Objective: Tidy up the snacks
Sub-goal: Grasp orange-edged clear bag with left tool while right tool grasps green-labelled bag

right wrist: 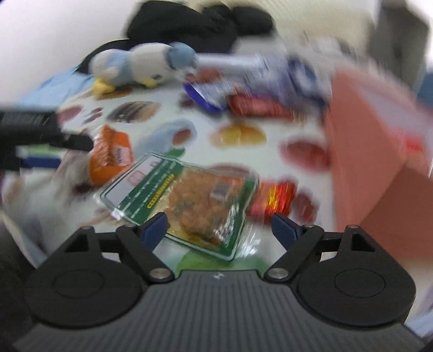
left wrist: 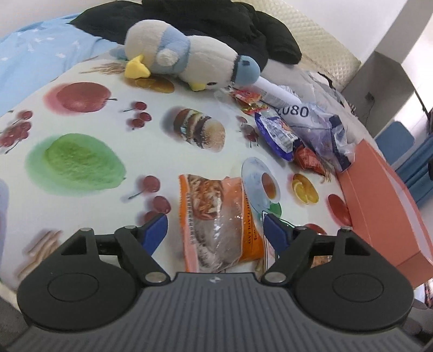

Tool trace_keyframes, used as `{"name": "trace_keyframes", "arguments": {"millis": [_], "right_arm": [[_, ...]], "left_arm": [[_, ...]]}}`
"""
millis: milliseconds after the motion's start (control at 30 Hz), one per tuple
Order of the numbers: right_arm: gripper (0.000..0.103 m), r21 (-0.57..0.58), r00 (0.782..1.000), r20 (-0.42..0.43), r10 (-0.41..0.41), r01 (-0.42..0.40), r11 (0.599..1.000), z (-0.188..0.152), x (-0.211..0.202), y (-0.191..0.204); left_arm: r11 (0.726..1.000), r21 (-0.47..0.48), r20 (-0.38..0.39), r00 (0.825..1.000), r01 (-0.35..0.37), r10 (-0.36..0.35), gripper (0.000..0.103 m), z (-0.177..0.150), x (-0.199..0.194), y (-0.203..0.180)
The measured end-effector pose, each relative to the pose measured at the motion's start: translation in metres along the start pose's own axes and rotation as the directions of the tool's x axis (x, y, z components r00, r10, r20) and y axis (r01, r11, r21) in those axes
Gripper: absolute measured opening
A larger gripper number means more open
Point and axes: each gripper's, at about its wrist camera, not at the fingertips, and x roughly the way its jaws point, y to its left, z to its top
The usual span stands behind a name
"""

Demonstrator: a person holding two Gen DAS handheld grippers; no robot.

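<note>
The left gripper [left wrist: 215, 226] hung over a table covered by a cloth printed with fruit and burgers [left wrist: 81, 130], its blue-padded jaws spread wide. Between them, flat on the cloth, lay an orange snack packet [left wrist: 219, 216] with a clear window; neither pad touched it. Farther back on the right sat a jumble of other snacks: a blue wrapper [left wrist: 276, 135], a red-orange wrapper [left wrist: 308, 159] just beside it, a small red-and-yellow one [left wrist: 250, 103], and a crumpled clear plastic bag [left wrist: 322, 127] printed with numerals. A salmon-coloured box [left wrist: 379, 200] stood along the table's right edge. A plush duck [left wrist: 186, 59] in pale blue and cream lay on its side at the far end, with dark clothing [left wrist: 189, 24] heaped behind it.

The right wrist view was badly smeared. The right gripper [right wrist: 220, 226] also stood wide, over a green-bordered clear packet [right wrist: 184, 200] of something orange-brown that lay tilted on the cloth; its near end reached between the jaws, and it looked free of both pads, though the blur left that uncertain. A red foil packet [right wrist: 276, 200] lay just to its right, near the salmon box. At the left edge of this view the other gripper appeared beside the orange packet.
</note>
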Motion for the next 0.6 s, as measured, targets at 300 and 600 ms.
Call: {"name": "trace_keyframes", "arguments": {"millis": [300,600], "right_arm": [[0.085,0.053,1.000,-0.010,-0.003,0.003,0.999,-0.003,0.018,0.003],[0.057,0.035,1.000,-0.002,0.026,-0.026,0.999,0.001,0.016,0.005]], "left_arm": [[0.996,0.078,-0.008,0.999,-0.038,0.039,0.079,0.000,0.021,-0.012],[0.993,0.100,-0.023,0.998,-0.057,0.060,0.064,-0.002,0.026,-0.022]]}}
